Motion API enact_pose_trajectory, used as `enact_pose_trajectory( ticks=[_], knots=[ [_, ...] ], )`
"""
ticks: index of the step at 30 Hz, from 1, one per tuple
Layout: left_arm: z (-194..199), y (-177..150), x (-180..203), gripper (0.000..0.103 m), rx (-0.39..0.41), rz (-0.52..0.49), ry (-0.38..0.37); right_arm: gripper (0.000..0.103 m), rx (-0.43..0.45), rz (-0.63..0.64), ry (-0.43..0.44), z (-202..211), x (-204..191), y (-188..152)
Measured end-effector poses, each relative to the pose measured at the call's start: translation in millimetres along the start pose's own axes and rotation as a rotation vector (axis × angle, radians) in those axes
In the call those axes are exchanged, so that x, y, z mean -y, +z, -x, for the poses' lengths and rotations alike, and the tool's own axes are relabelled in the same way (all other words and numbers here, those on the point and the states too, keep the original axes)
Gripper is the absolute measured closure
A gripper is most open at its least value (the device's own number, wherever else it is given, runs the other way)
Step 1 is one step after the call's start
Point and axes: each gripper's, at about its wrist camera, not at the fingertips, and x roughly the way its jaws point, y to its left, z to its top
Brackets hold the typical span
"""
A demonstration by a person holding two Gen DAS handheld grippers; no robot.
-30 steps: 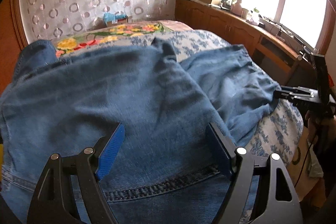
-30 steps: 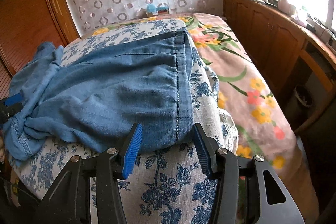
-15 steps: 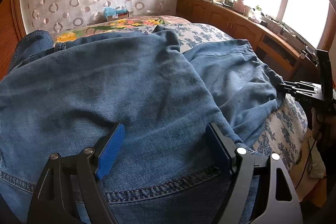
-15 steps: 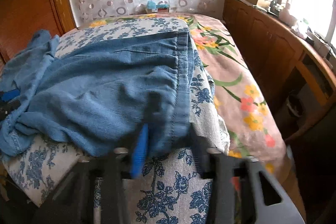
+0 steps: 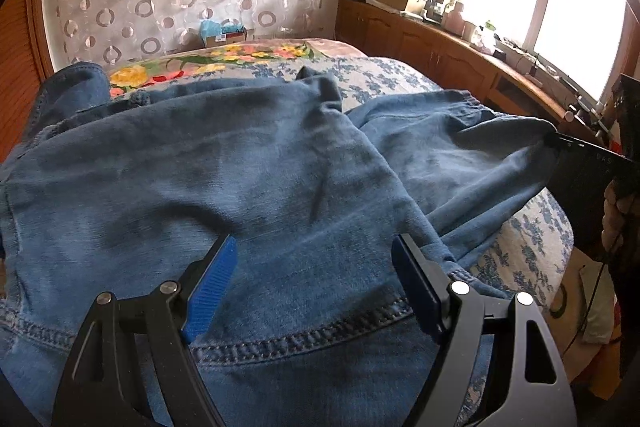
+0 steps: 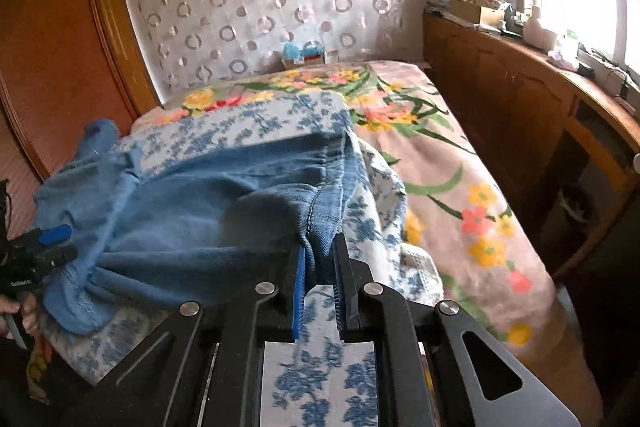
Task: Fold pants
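Blue denim pants (image 5: 248, 187) lie rumpled across the bed, and they also show in the right wrist view (image 6: 192, 211). My left gripper (image 5: 312, 263) is open, its jaws wide apart over the waistband end with the stitched seam just below. My right gripper (image 6: 319, 259) is shut on the pants' hem edge (image 6: 320, 223) at the near side of the bed. In the left wrist view the right gripper (image 5: 560, 143) shows at the far right, pinching the leg end. In the right wrist view the left gripper (image 6: 48, 247) shows at the far left by the bunched denim.
The bed has a blue-flowered white cover (image 6: 320, 379) over a floral pink sheet (image 6: 460, 187). A wooden cabinet (image 6: 520, 99) with clutter runs under the window on the right. A wooden wardrobe (image 6: 52, 47) stands at the left. A small box (image 5: 224, 35) sits at the bed's head.
My right gripper has closed on the hem edge and lifted it a little. My left gripper stays open over the waistband, with the denim shifted slightly under it.
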Motion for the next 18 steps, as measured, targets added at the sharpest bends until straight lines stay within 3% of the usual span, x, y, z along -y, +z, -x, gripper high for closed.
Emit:
enact_pose_trajectory(
  ticks=[8,14,18],
  knots=[
    [34,1,-8,0.023,0.072,0.015,0.019,0.091,0.086,0.083,0.106,24,-40,20],
    [65,-4,-23,0.023,0.12,0.037,0.051,0.091,0.171,0.228,0.231,40,-110,41],
    [88,-9,-40,0.023,0.157,0.059,0.083,0.091,0.203,0.29,0.368,48,-162,54]
  ],
)
